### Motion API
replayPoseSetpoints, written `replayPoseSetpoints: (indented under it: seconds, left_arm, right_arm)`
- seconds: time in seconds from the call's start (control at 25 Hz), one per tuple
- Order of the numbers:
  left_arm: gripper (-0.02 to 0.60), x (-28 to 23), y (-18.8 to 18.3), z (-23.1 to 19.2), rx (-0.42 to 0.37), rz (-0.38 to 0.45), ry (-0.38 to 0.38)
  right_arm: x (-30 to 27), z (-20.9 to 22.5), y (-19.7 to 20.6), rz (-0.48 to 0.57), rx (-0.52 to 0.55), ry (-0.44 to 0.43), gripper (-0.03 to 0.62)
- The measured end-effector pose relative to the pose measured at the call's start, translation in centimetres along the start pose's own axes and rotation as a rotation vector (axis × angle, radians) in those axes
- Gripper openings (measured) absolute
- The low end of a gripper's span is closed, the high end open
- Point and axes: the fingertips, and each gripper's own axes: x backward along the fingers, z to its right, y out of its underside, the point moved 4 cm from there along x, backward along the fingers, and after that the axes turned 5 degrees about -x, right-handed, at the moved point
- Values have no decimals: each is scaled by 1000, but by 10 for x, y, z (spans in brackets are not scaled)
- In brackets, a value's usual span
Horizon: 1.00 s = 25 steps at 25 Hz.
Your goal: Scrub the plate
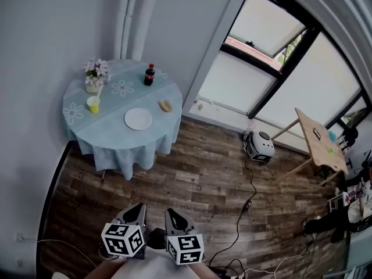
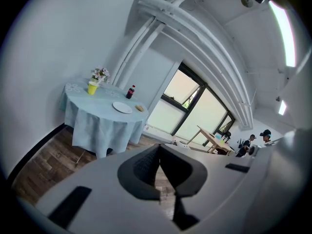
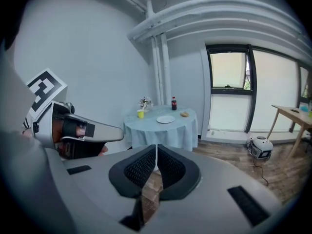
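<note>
The left gripper (image 1: 138,209) and the right gripper (image 1: 172,214) both have their jaws pressed together. They are side by side over the wooden floor (image 1: 203,182), well apart from the round table (image 1: 116,141) and pointing toward it. The white plate (image 1: 138,119) lies flat near the table's front edge. At the table's left a yellow cup (image 1: 93,104) holds something thin, too small to name, with a pot of flowers (image 1: 95,74) just behind it. A bottle (image 1: 149,75) of dark drink stands upright at the table's back. A small tan thing (image 1: 166,105) lies at its right.
</note>
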Motion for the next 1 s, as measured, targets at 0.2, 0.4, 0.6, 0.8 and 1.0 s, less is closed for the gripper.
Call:
replayPoseSetpoints:
  seconds: [0.2, 0.4, 0.6, 0.8, 1.0]
  left_arm:
    - [9, -2, 0, -6, 32, -7, -7]
    - [9, -7, -7, -9, 19, 3, -28]
    - [9, -19, -10, -12, 27, 3, -35]
    - [9, -32, -20, -20, 59, 25, -58]
    - [9, -55, -34, -25, 63, 31, -84]
  right_arm:
    - [0, 13, -2, -25, 10, -9, 38]
    - [-7, 29, -4, -24, -13, 14, 38]
    - [-23, 42, -11, -10, -27, -6, 38]
    - [-43, 48, -17, -21, -44, -85, 38]
    - [-68, 66, -37, -36, -72, -77, 38]
